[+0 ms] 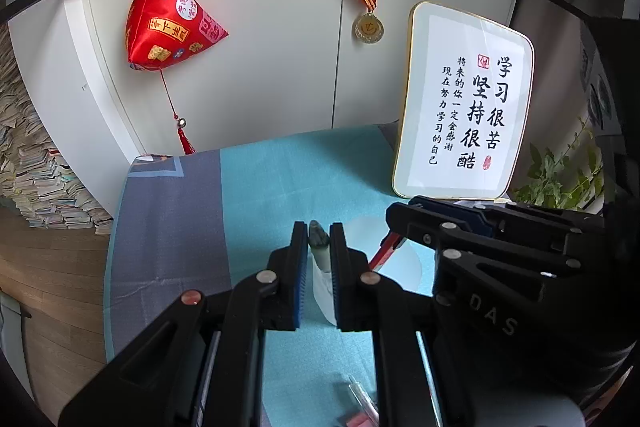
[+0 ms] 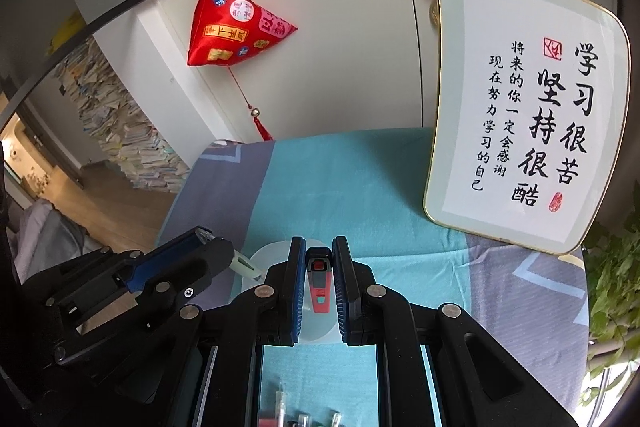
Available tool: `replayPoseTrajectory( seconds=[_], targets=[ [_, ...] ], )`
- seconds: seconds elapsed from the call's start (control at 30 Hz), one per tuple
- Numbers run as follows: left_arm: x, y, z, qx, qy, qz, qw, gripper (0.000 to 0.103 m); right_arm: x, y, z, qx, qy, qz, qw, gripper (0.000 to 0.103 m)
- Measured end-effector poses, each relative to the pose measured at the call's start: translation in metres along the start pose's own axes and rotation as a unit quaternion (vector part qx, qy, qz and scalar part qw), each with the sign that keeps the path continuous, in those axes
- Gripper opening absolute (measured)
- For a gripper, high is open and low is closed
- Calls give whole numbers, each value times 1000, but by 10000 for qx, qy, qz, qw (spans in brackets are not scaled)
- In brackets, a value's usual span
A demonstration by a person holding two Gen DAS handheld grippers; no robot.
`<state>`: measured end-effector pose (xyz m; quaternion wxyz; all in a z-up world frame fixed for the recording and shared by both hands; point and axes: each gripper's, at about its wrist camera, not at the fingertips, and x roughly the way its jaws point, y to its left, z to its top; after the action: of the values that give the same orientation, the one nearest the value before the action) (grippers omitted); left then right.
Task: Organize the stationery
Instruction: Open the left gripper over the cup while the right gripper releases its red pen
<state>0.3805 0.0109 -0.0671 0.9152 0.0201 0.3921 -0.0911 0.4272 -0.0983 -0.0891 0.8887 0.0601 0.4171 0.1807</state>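
Left wrist view: blurred pens (image 1: 362, 405) are cut off below; a pale pen (image 1: 320, 247) is clamped by the left gripper (image 1: 319, 255). A red pen (image 2: 320, 281) is pinched by the right gripper (image 2: 319, 267) above a translucent cup (image 2: 276, 251), its rim partly hidden.

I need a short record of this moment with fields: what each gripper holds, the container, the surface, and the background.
left gripper: shut on a pale green pen
right gripper: shut on a red pen
container: translucent round cup below both grippers, standing on the cloth
surface: teal and grey cloth
loose items: more pens near the bottom edge, blurred
background: framed calligraphy, red hanging ornament, medal
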Motion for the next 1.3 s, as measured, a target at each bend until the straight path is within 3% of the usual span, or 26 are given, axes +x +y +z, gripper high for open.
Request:
replayPoseTrajectory(
  seconds=[0.5, 0.87, 1.3],
  targets=[
    [-9, -1, -1, -31, 33, 63, 10000, 12, -12, 0, -3, 70, -52, 29, 10000, 15],
    [-71, -7, -6, -18, -363, 112, 9993, 19, -65, 16, -13, -112, -321, -48, 9994, 15],
    [-150, -17, -42, 2, -728, 98, 9973, 22, -149, 43, -53, -363, -672, -139, 9970, 15]
  ],
)
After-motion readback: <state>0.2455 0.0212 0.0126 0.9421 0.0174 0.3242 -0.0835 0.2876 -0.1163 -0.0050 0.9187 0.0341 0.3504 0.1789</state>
